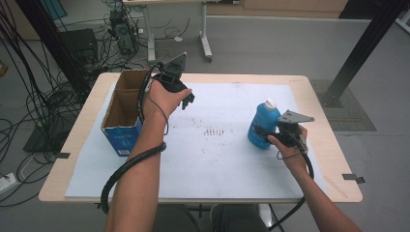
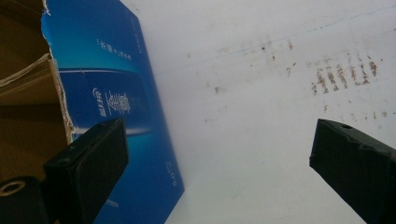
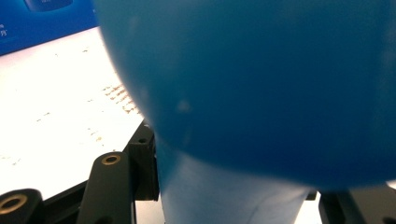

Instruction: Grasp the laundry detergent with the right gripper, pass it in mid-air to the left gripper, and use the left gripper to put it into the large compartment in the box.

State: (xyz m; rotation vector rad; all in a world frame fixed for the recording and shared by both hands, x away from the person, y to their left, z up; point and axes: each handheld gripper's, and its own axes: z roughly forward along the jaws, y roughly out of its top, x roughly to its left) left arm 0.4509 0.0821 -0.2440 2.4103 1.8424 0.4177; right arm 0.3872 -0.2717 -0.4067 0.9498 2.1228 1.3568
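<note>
A blue bottle [image 1: 262, 124] with a white cap stands upright on the white table sheet [image 1: 222, 159] at the right. My right gripper [image 1: 270, 136] is shut on its lower body; in the right gripper view the blue bottle [image 3: 261, 84] bulges close between the black jaws. My left gripper [image 1: 186, 100] hovers above the sheet just right of an open blue cardboard box [image 1: 123, 113], its jaws wide apart with nothing between them. In the left gripper view the box [image 2: 112, 93] stands at the left behind the left jaw, and my left gripper [image 2: 219, 154] frames bare sheet.
Rusty brown marks [image 1: 215, 131] stain the middle of the sheet. The wooden table edge [image 1: 333, 145] runs around the sheet. Cables and equipment [image 1: 118, 29] lie on the floor beyond the table, beside a black post [image 1: 358, 53] at the right.
</note>
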